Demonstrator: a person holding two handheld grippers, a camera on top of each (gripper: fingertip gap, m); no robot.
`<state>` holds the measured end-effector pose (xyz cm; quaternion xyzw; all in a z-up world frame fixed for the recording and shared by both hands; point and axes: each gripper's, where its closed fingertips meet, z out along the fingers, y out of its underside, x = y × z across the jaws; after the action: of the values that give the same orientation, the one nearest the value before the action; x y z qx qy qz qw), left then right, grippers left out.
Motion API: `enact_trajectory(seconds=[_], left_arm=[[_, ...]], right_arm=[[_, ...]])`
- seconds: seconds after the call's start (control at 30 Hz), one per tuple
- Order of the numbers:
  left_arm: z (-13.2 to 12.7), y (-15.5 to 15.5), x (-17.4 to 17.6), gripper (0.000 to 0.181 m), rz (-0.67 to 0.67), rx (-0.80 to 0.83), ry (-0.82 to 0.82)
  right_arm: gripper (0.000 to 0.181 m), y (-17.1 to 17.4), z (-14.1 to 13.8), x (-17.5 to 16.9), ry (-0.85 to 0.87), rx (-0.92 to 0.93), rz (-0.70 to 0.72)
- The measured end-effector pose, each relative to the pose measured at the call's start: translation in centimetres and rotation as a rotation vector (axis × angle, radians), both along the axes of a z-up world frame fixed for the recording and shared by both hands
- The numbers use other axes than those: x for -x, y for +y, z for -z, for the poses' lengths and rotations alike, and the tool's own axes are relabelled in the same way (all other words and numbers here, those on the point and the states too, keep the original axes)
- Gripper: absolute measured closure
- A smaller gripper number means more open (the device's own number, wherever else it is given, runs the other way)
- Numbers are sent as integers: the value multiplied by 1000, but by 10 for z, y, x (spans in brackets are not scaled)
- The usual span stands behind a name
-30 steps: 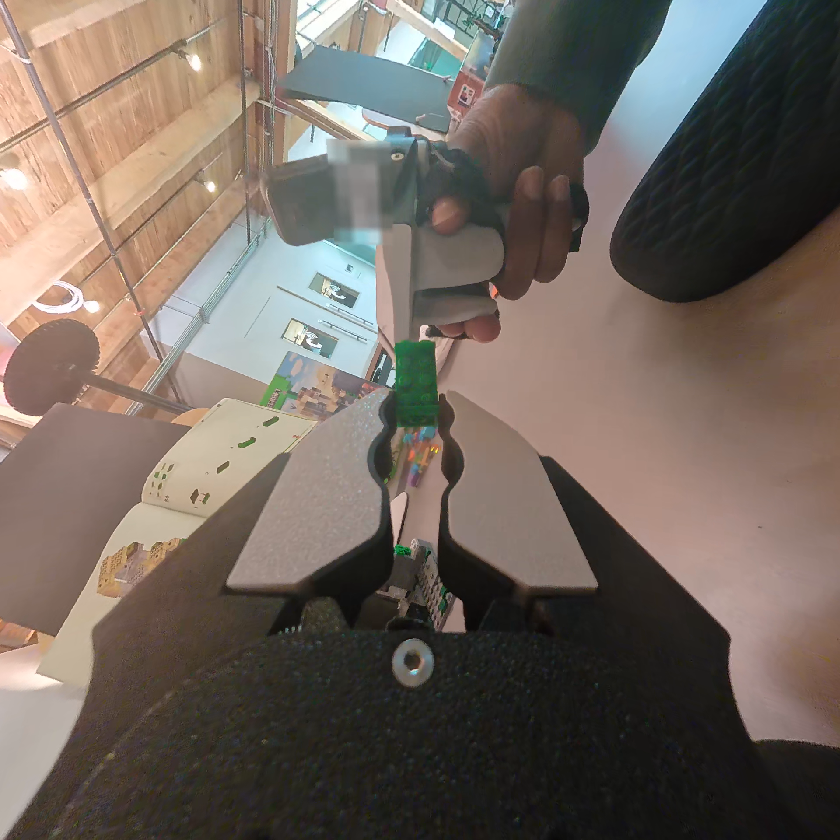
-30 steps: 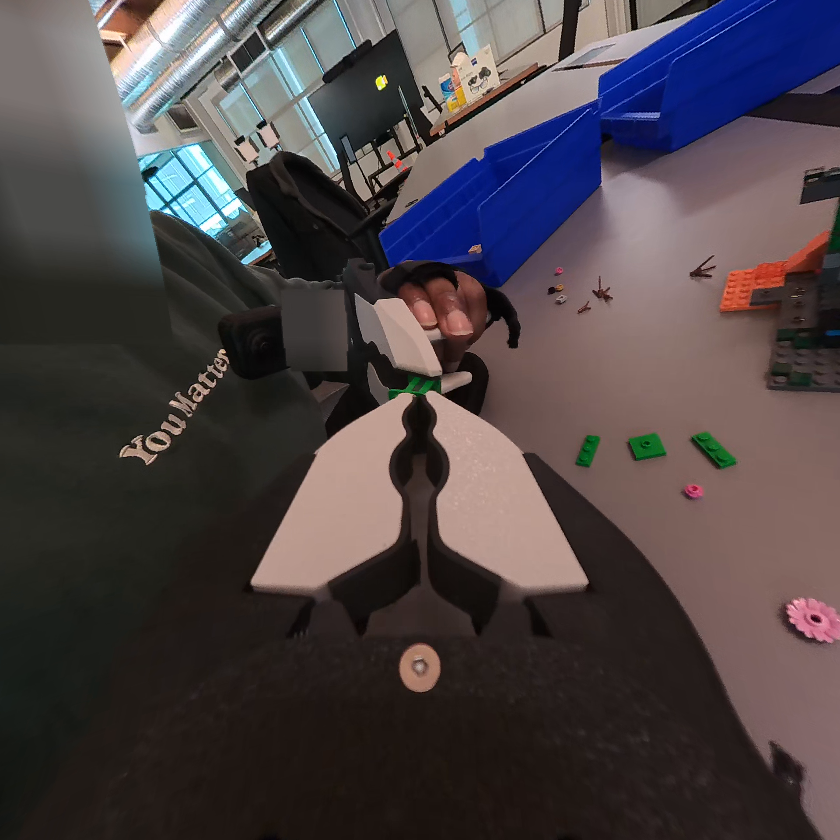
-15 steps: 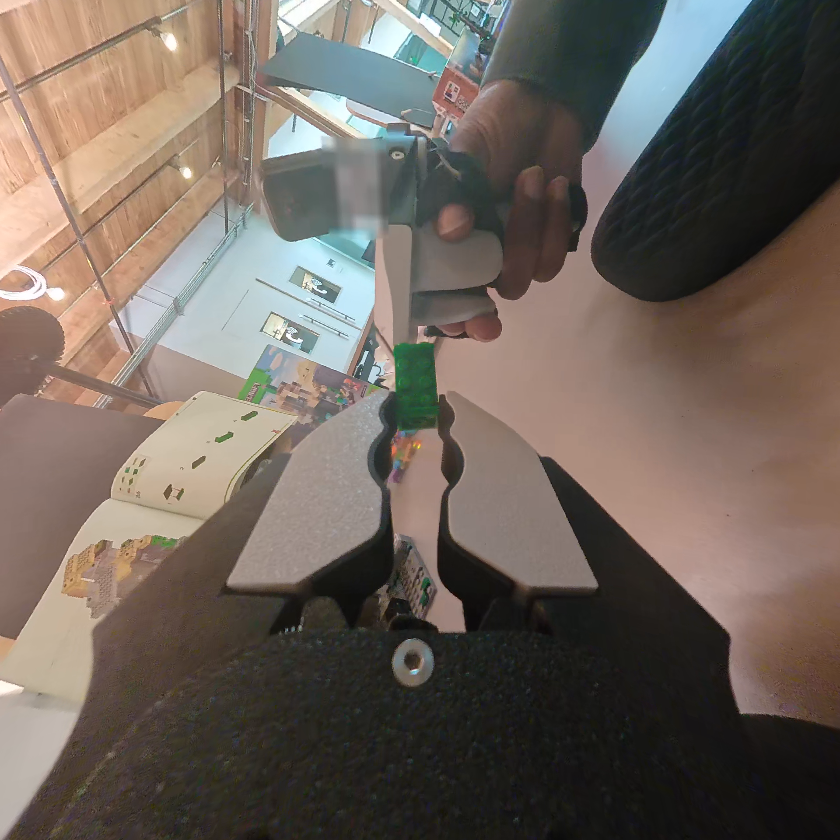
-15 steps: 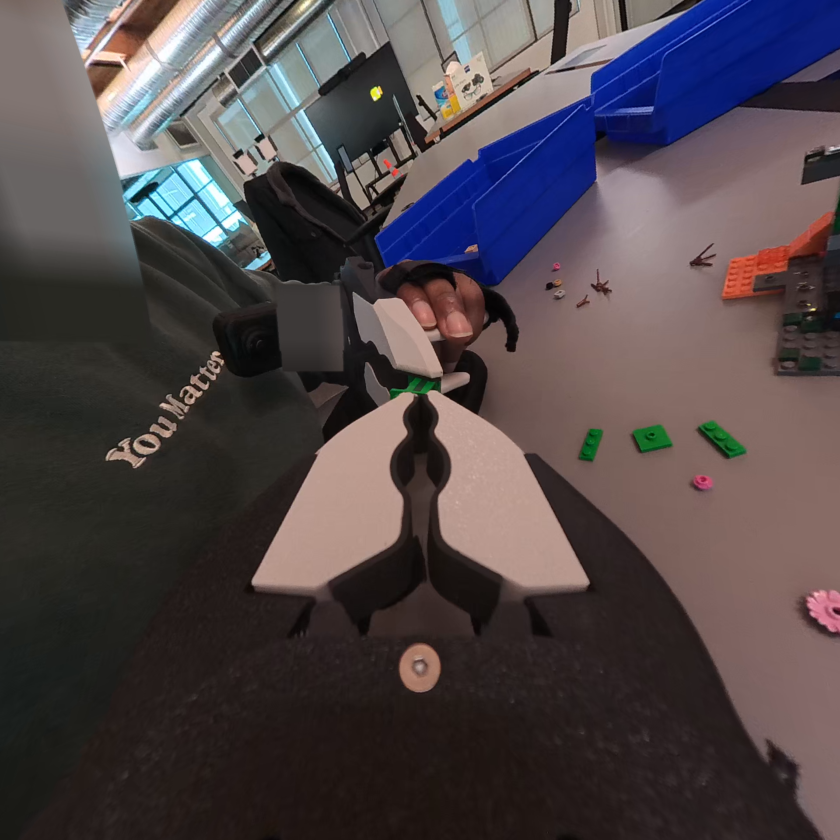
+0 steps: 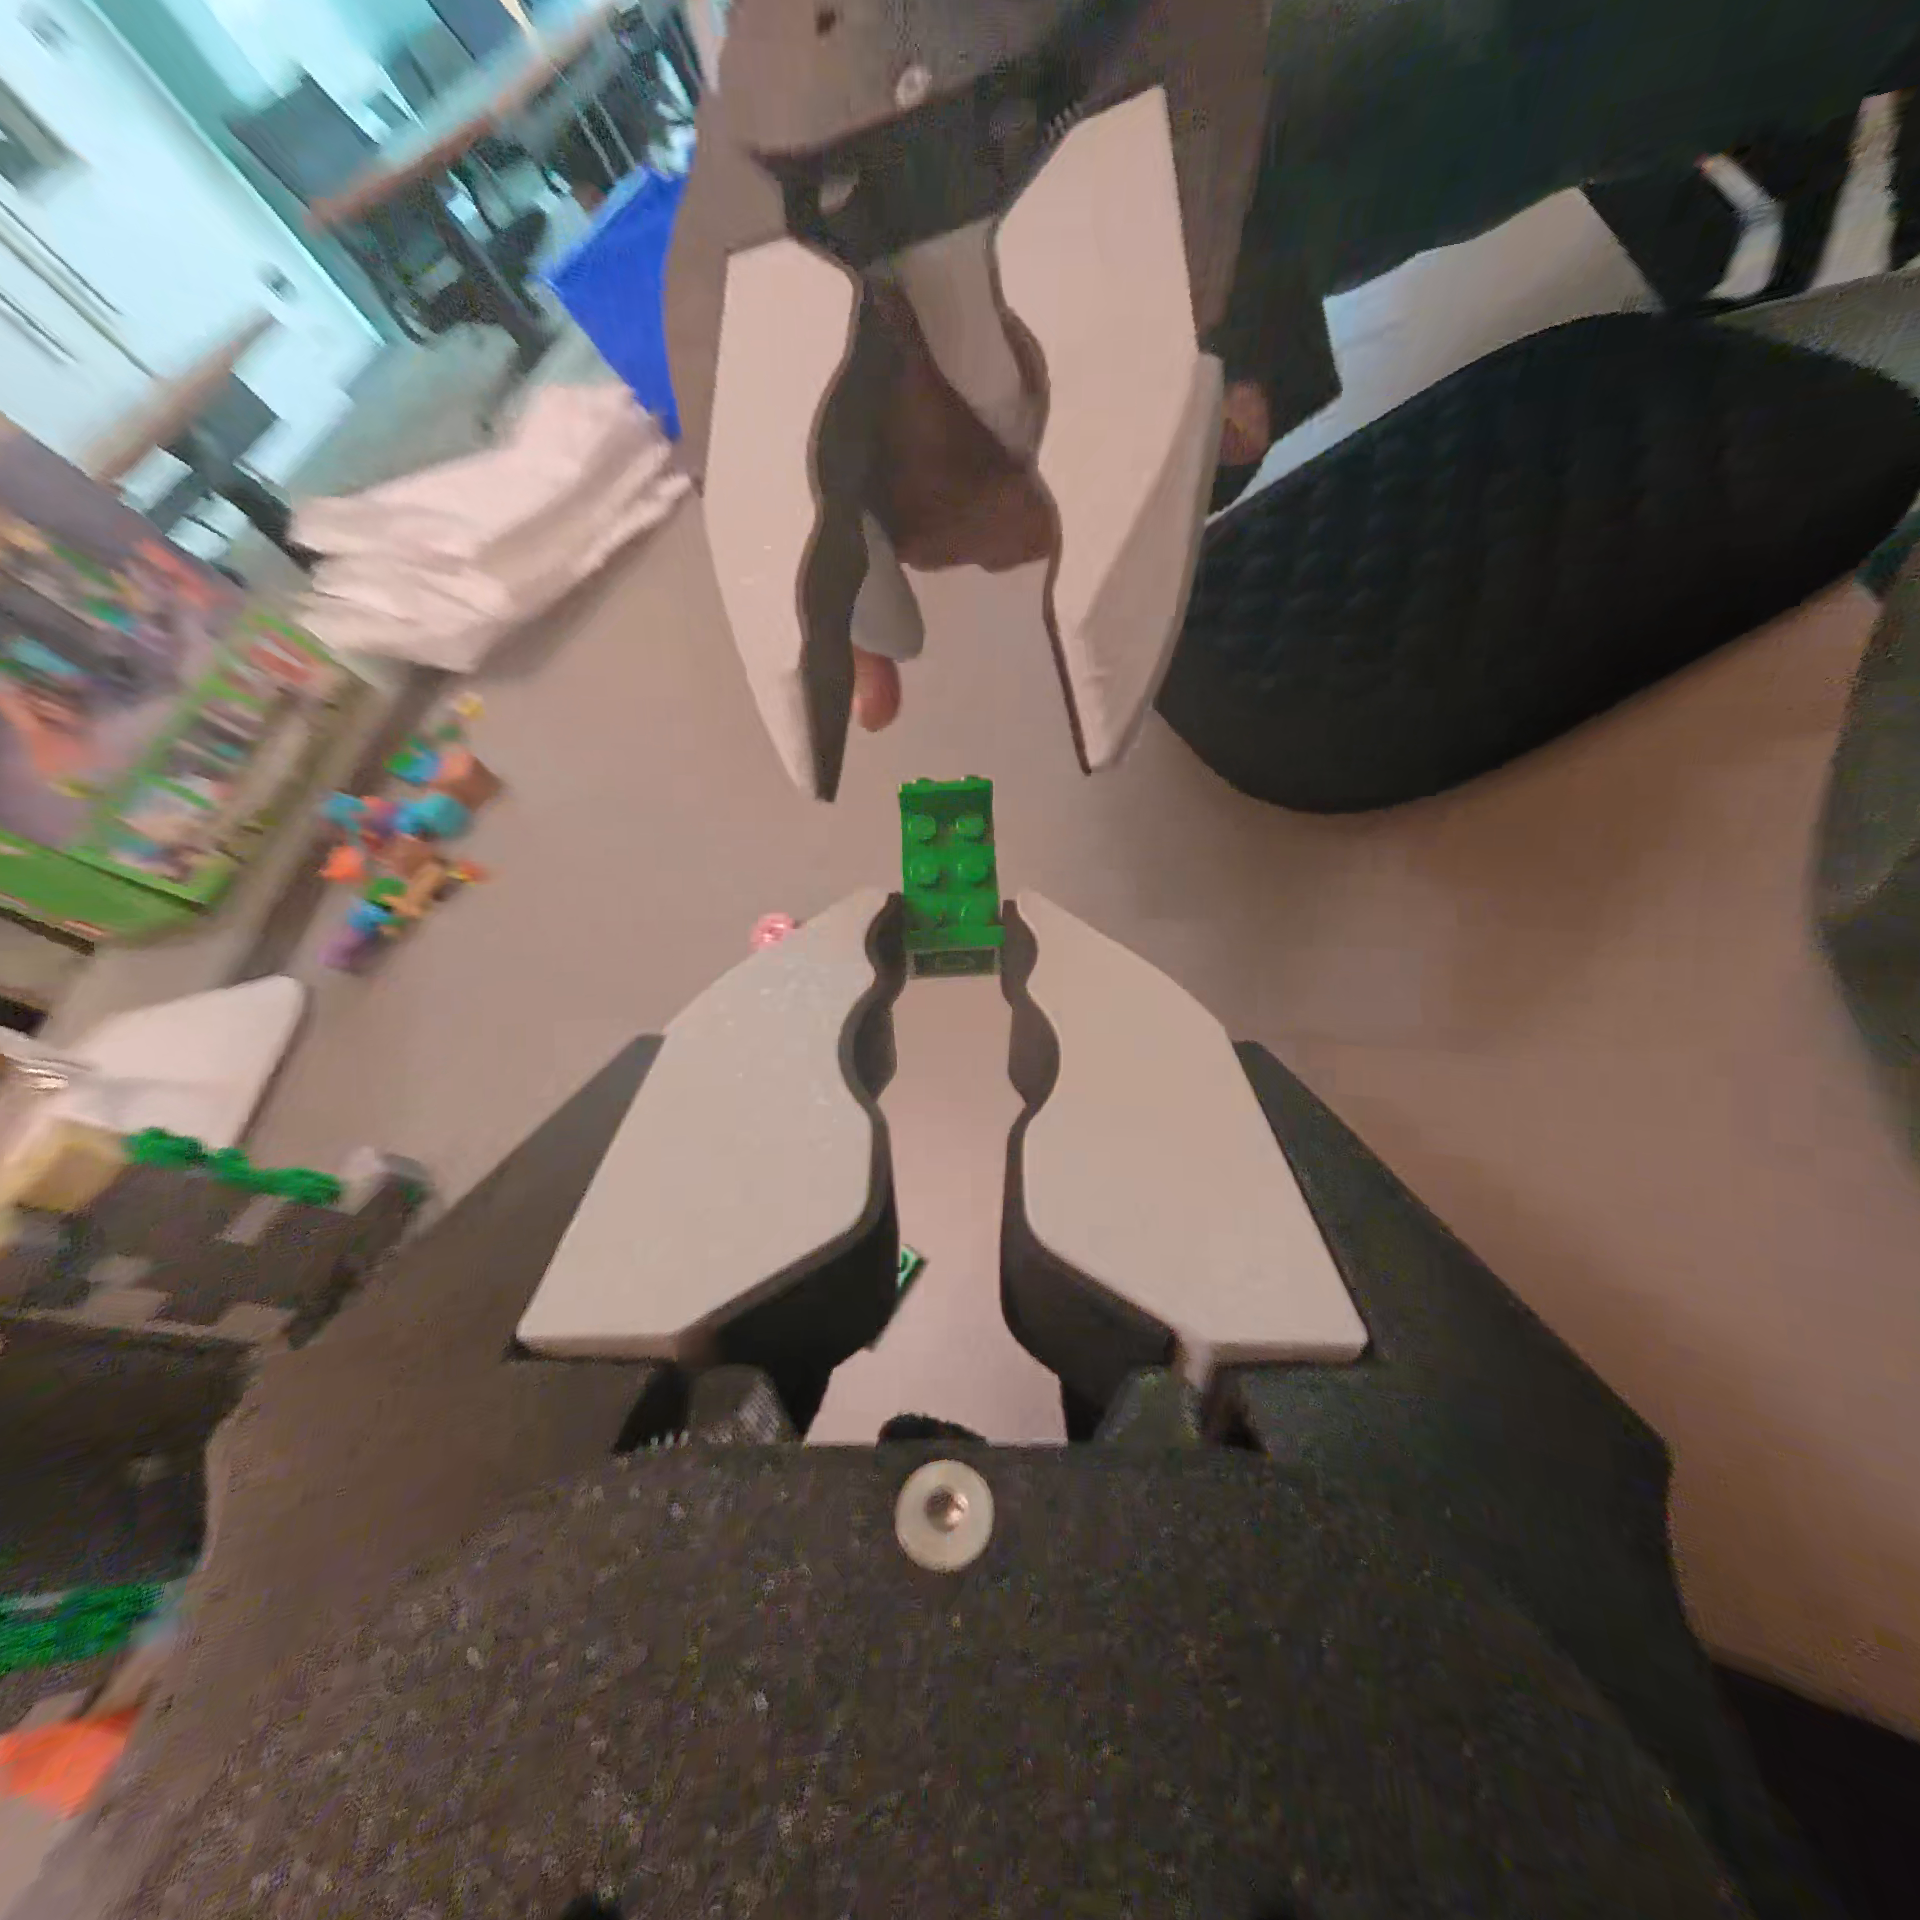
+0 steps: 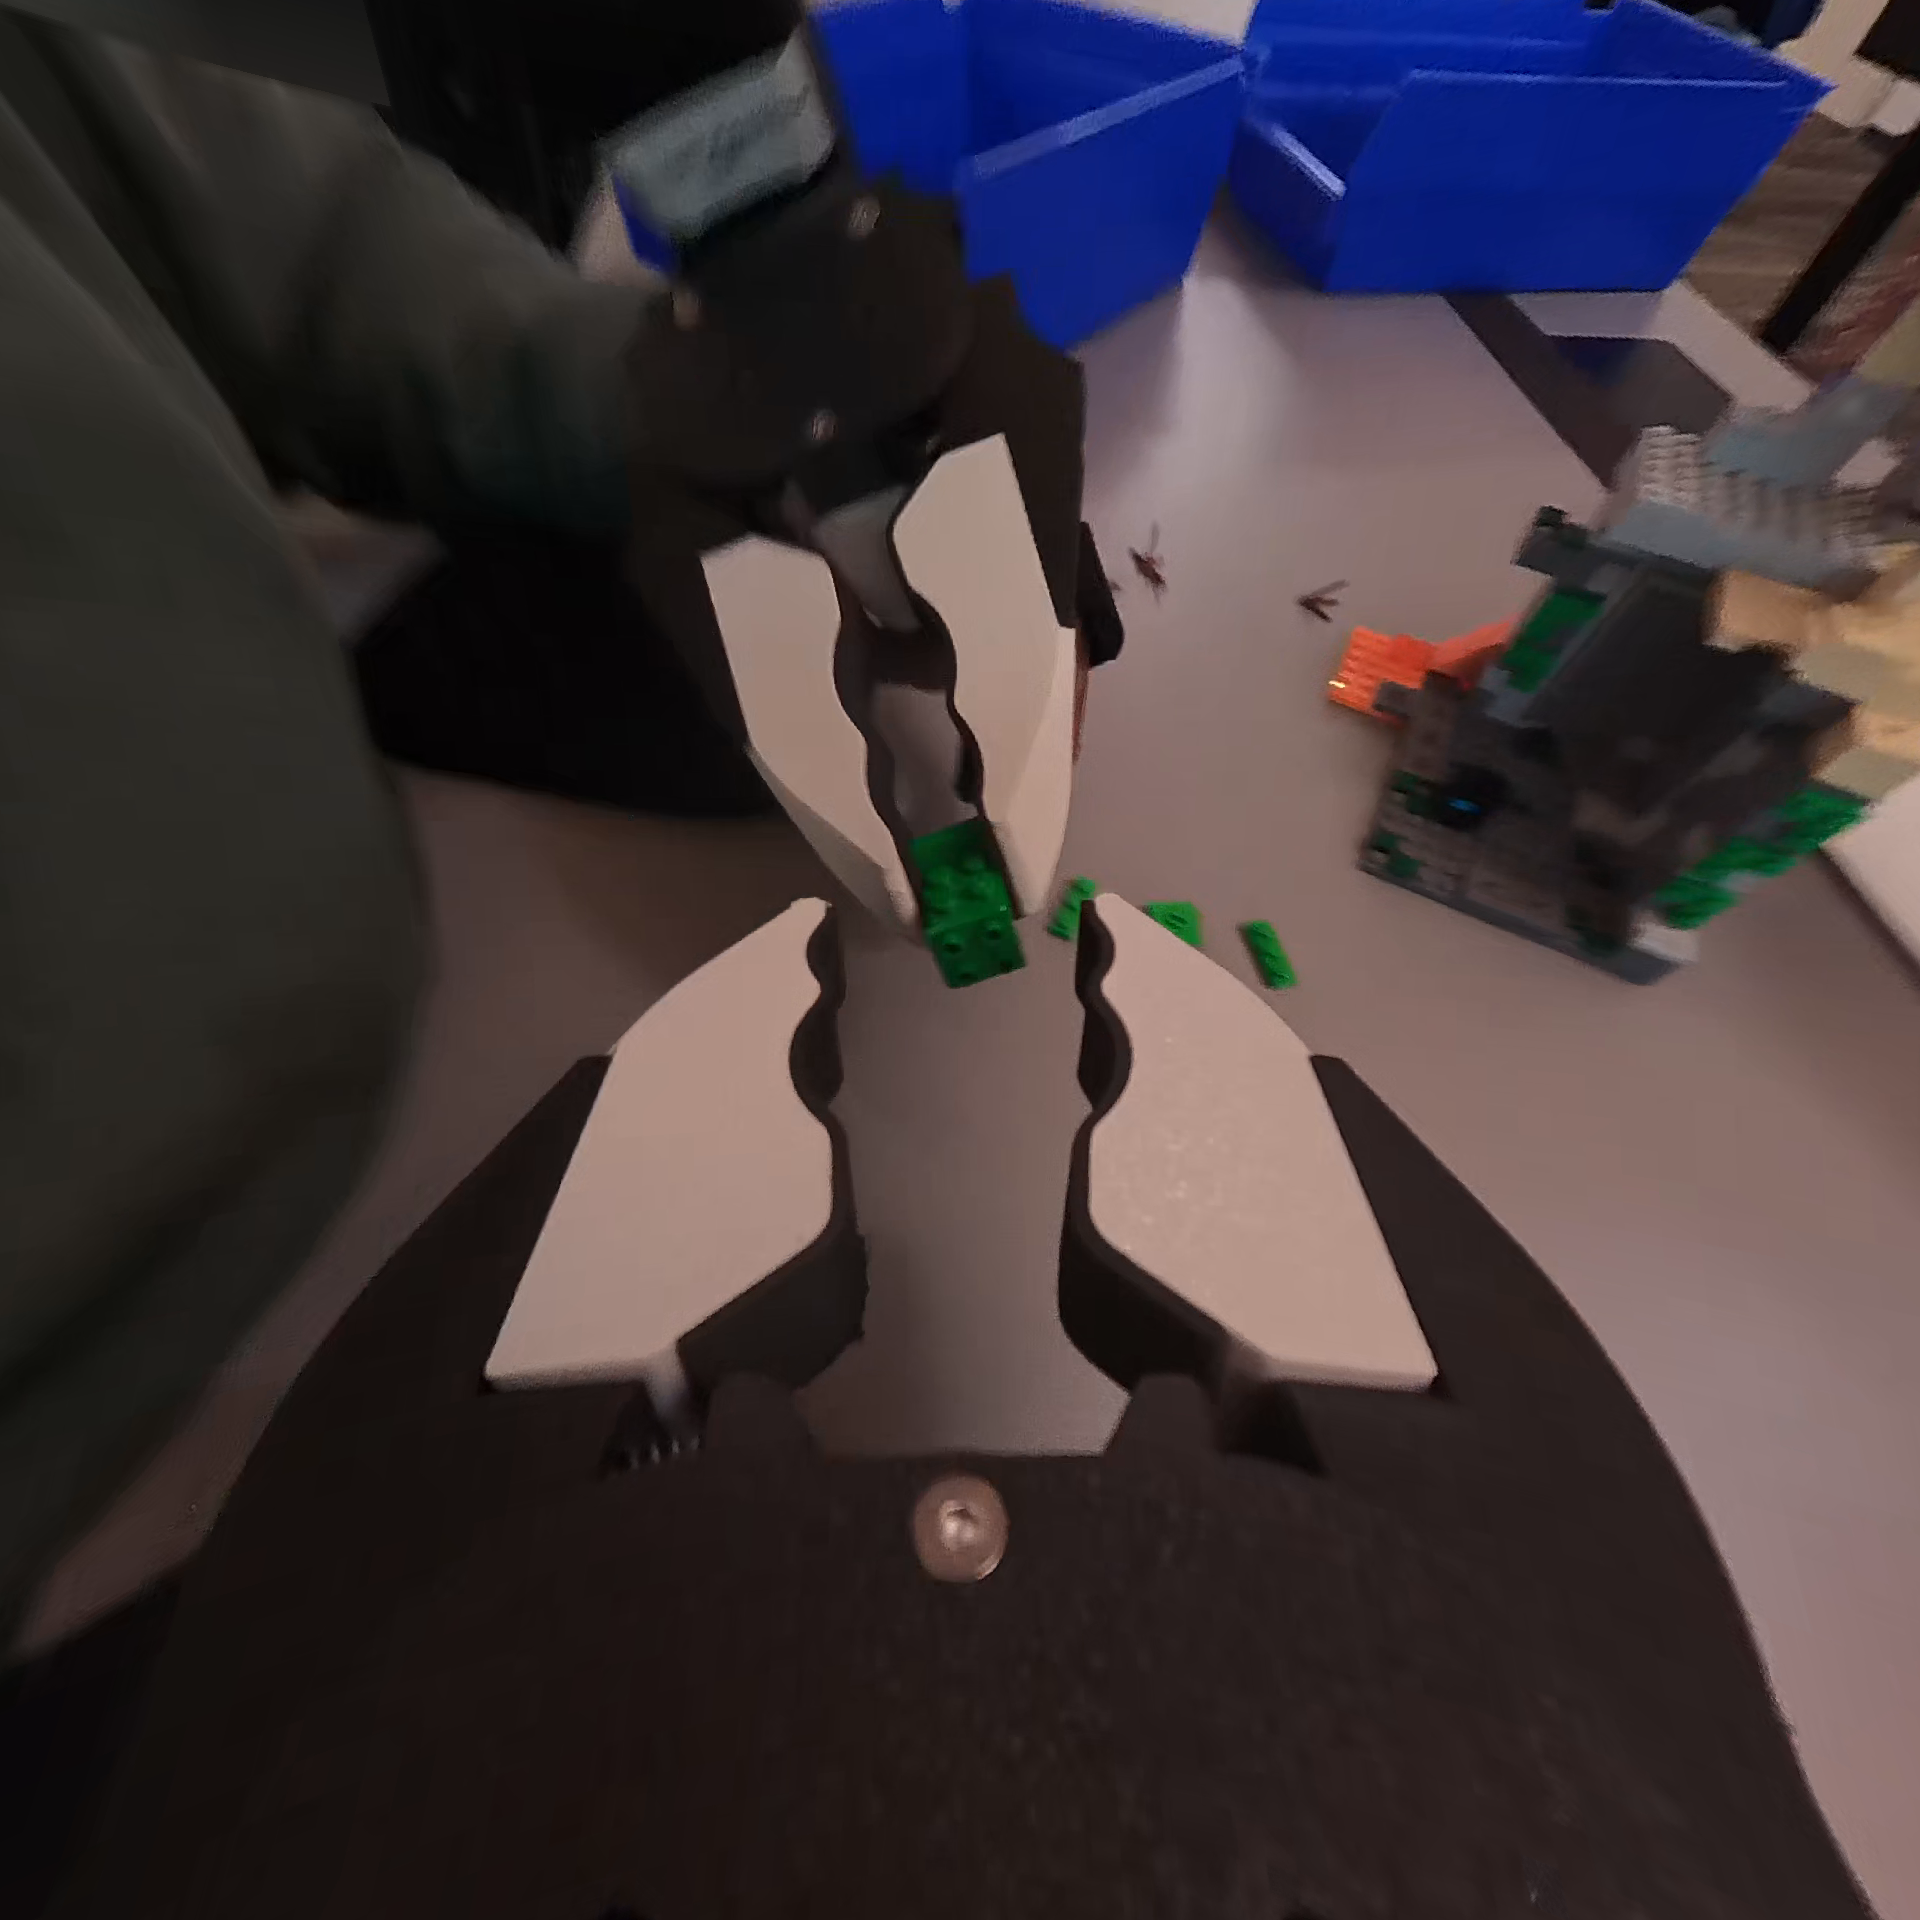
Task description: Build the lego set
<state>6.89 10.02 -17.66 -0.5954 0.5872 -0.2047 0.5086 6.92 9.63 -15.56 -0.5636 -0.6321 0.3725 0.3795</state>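
My left gripper [image 5: 951, 920] is shut on a green 2x3 brick [image 5: 948, 873], which sticks out past its fingertips, studs facing the camera. My right gripper [image 6: 954, 916] is open and empty, its jaws standing wide on either side of the brick's free end without touching it. In the left wrist view the right gripper [image 5: 954, 779] hangs just beyond the brick. In the right wrist view the left gripper [image 6: 971, 902] holds the green brick [image 6: 971, 930] above the grey table [image 6: 1455, 1143]. The partly built grey and green model [image 6: 1621, 748] stands at the right.
Three loose green plates [image 6: 1270, 954] lie on the table past the grippers. Blue bins [image 6: 1507, 156] stand at the back. An orange plate [image 6: 1382, 665] adjoins the model. A black chair [image 5: 1507, 582], coloured small pieces [image 5: 405, 862] and the set's box [image 5: 156, 810] show in the left wrist view. The tips of both grippers are at nearly the same place. Both grippers' tips are roughly 25 centimeters from the orange plate [image 6: 1382, 665].
My right gripper has opened and let go of the green brick's end. Both grippers have swung round and down toward the table. The left still grips the brick.
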Motion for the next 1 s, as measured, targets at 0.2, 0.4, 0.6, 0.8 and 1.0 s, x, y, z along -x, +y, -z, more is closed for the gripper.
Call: enact_trajectory(seconds=[0.2, 0.4, 0.6, 0.8, 1.0], left_arm=[[5, 9, -2, 164, 9, 150, 40], [9, 16, -3, 164, -9, 187, 103], [17, 30, 3, 164, -73, 250, 78], [25, 33, 4, 157, -109, 318, -8], [26, 36, 5, 160, -114, 274, -27]], right_arm=[[147, 15, 15, -4, -52, -77, -20], [164, 22, 23, 2, -47, -115, -54], [165, 34, 33, 9, 0, -47, -19], [165, 38, 41, 11, 25, 41, 26], [165, 36, 37, 10, 69, 128, 5]])
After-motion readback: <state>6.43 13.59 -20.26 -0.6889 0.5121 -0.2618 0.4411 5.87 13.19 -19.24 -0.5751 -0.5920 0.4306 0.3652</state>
